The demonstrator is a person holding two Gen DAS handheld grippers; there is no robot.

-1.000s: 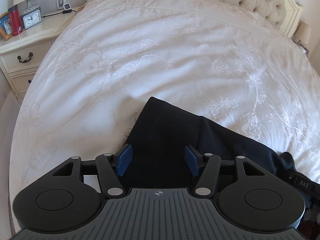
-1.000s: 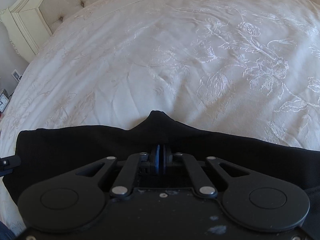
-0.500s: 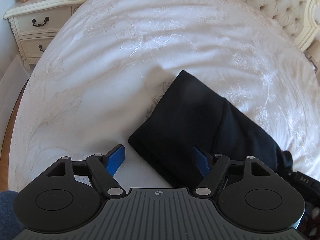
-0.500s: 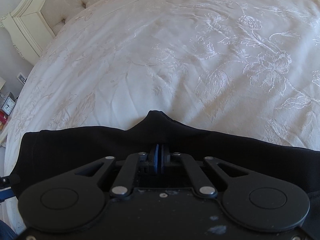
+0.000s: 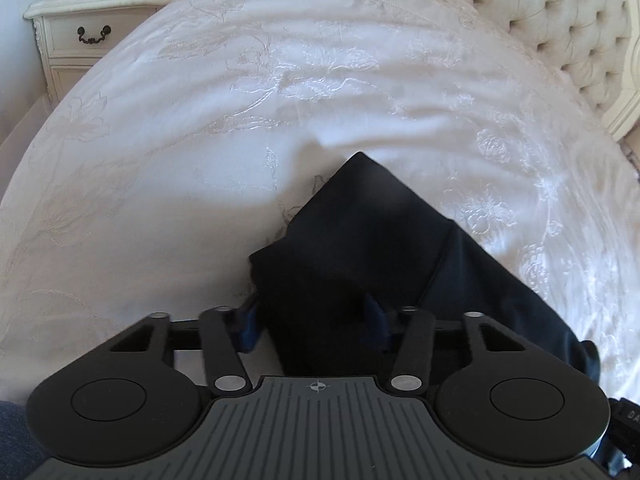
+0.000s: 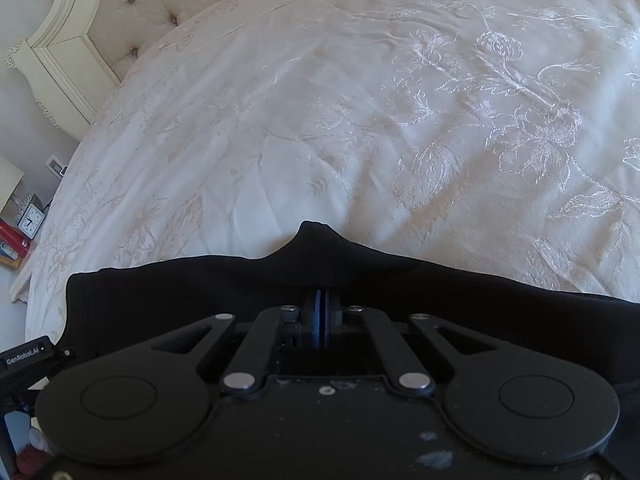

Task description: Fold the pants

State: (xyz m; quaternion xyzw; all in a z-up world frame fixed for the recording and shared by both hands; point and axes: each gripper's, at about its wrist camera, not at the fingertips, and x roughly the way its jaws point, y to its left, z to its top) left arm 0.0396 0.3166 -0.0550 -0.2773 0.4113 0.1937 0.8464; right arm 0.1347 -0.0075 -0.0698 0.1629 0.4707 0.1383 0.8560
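Two hand-held grippers, both engaged on one garment.

Left gripper [image 5: 312,320]: jaws just closing, now at a middling gap, with a thick bunch of the black soft-fabric pants [image 5: 360,248] between the blue pads [image 5: 250,326]. Fabric touching both pads and standing up at the 9 o'clock side, so read as gripped, though firmness of hold not certain.

Right gripper [image 6: 320,296]: jaws together, pinching a thin fold of the same pants [image 6: 200,300]. Small tented peak of cloth rising just past the tips at 12 o'clock.

Pants in the left wrist view: folded corner pointing to 12 o'clock, body running away to 4 o'clock. In the right wrist view: a long dark band from 9 to 3 o'clock, lying on the white embroidered satin bedspread [image 5: 200,140] near its lower edge.

Beyond: cream tufted headboard [image 5: 560,20] at 1 o'clock, cream bedside cabinet [image 5: 88,24] at 10 o'clock in the left wrist view.

Step in hand, as judged: taking hold of both ends of one edge, ahead of a fold. Fold itself not yet carried over.

Next move, as judged: raising both held points together, carrying them across toward 12 o'clock, laying edge upon edge. Called for: equal height in both hands and steady tension between them. Risk: slipping of the thick bunch from the left pads.
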